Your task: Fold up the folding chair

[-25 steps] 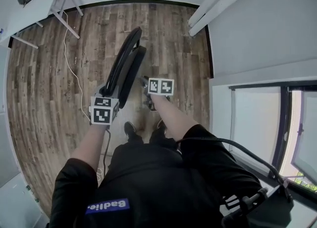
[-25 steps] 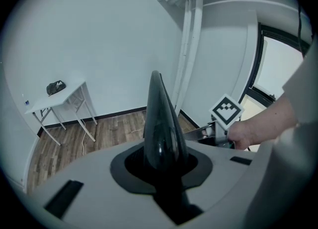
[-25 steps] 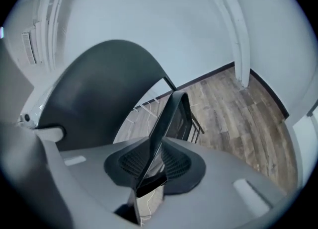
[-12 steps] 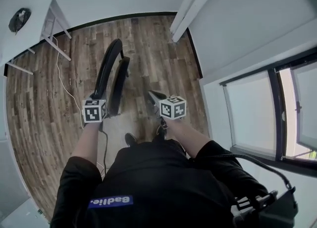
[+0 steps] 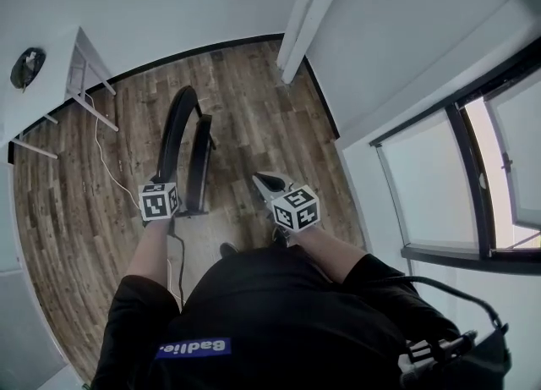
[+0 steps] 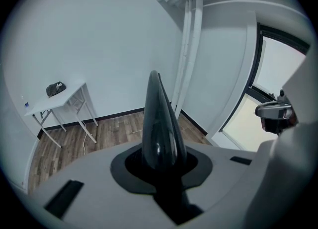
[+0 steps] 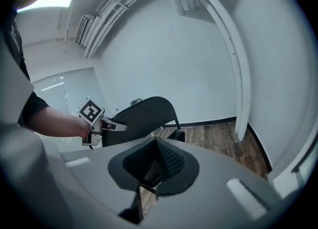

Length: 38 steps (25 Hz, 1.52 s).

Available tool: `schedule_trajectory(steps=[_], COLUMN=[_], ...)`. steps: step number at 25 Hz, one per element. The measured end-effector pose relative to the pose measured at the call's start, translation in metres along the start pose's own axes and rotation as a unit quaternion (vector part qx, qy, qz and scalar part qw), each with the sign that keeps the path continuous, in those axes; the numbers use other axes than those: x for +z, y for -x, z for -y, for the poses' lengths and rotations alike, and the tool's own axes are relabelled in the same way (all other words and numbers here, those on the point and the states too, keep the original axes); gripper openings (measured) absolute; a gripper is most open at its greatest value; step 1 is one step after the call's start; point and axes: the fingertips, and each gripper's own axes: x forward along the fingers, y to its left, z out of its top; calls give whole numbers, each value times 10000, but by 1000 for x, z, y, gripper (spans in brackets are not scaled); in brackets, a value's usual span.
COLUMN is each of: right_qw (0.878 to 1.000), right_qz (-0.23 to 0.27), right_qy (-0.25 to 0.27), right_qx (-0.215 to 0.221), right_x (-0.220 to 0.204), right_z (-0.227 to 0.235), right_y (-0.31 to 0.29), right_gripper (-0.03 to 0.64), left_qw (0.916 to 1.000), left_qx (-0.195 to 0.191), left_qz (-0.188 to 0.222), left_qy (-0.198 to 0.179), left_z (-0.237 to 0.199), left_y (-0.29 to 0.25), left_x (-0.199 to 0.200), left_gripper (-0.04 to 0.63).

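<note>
Chair (image 5: 200,164) folded, curved glossy black back

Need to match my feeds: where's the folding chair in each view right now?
Head view: folding chair left of centre, upright on the floor.
Left gripper view: dead centre, rising from between the jaws.
Right gripper view: left of centre, just above the jaws.
Shared landmark: the white wall pipe, in all three.
</note>
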Motion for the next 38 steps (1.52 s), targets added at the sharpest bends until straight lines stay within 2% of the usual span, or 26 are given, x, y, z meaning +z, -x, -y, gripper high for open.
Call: schedule_trajectory(steps=[15, 21, 38], right_qw=[9991, 9986, 9970], right_qz=[80, 32, 420], right_qy=[385, 488, 628], right_qx=[161, 201, 155], right_x=[1, 1, 37], right_z=[-42, -44, -36], right_y=[47, 56, 63], right_gripper=[2, 2, 2], left_qw=[9998, 9998, 9997], left_qx=[46, 69, 69], left_qz=[30, 33, 46], left_qy=[-169, -200, -226], left_z=[0, 4, 5], left_y=[5, 7, 6], left_x=[3, 3, 0], left_gripper=[75, 75, 75])
